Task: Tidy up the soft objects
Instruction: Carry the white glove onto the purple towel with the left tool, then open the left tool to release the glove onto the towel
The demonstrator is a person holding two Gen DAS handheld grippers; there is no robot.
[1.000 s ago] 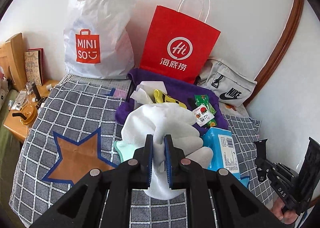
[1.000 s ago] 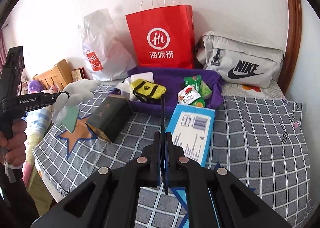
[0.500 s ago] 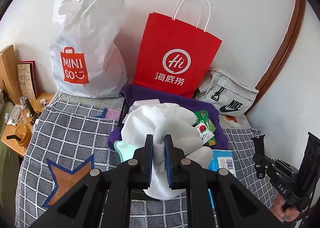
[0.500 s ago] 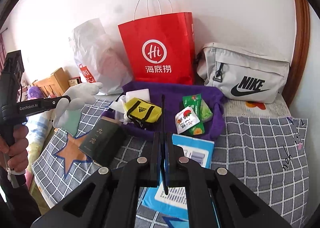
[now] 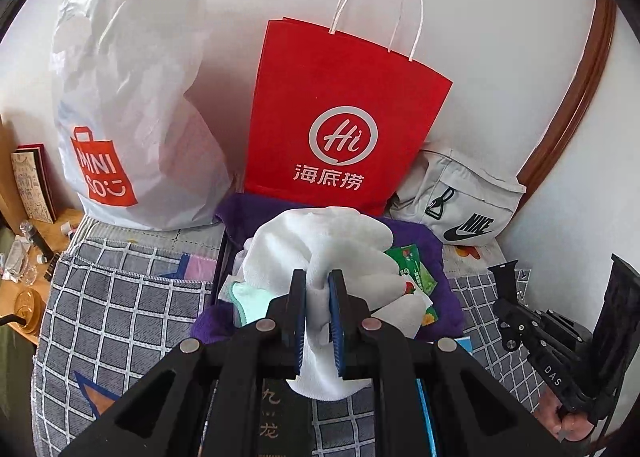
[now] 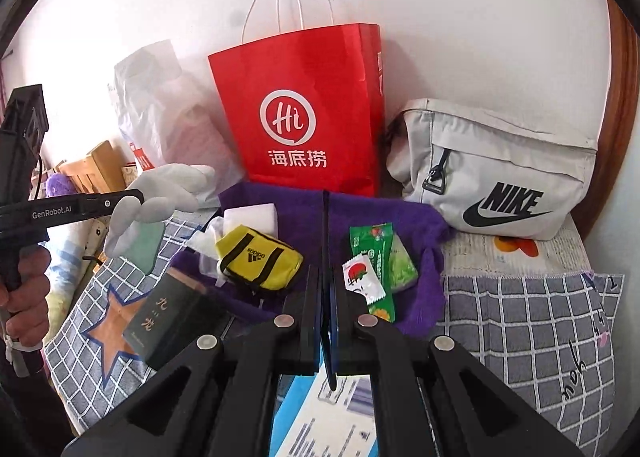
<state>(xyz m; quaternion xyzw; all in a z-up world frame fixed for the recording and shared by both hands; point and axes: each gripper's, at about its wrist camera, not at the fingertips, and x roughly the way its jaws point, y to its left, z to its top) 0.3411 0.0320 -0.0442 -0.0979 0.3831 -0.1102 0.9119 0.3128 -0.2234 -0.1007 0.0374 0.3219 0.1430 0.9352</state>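
My left gripper (image 5: 318, 289) is shut on a white cloth glove (image 5: 320, 245) with a mint-green piece and holds it in the air over the near edge of a purple towel (image 5: 432, 249). The glove also shows in the right wrist view (image 6: 160, 193), left of the towel (image 6: 304, 213). On the towel lie a yellow adidas pouch (image 6: 260, 257), a white pack (image 6: 250, 217) and green snack packets (image 6: 376, 257). My right gripper (image 6: 326, 293) is shut on a thin dark flat strip (image 6: 326, 225) standing on edge above the towel.
A red paper bag (image 6: 304, 113), a white Miniso plastic bag (image 5: 132, 105) and a grey Nike bag (image 6: 500, 177) stand against the wall. A dark green box (image 6: 172, 321) and a blue pack (image 6: 328, 417) lie on the checked bedspread (image 6: 520, 329). A wooden side table (image 5: 24, 297) is at left.
Both grippers have moved forward toward the towel and the bags. The left gripper carried the glove from above the bedspread to above the towel's near edge. Both grips are unchanged.
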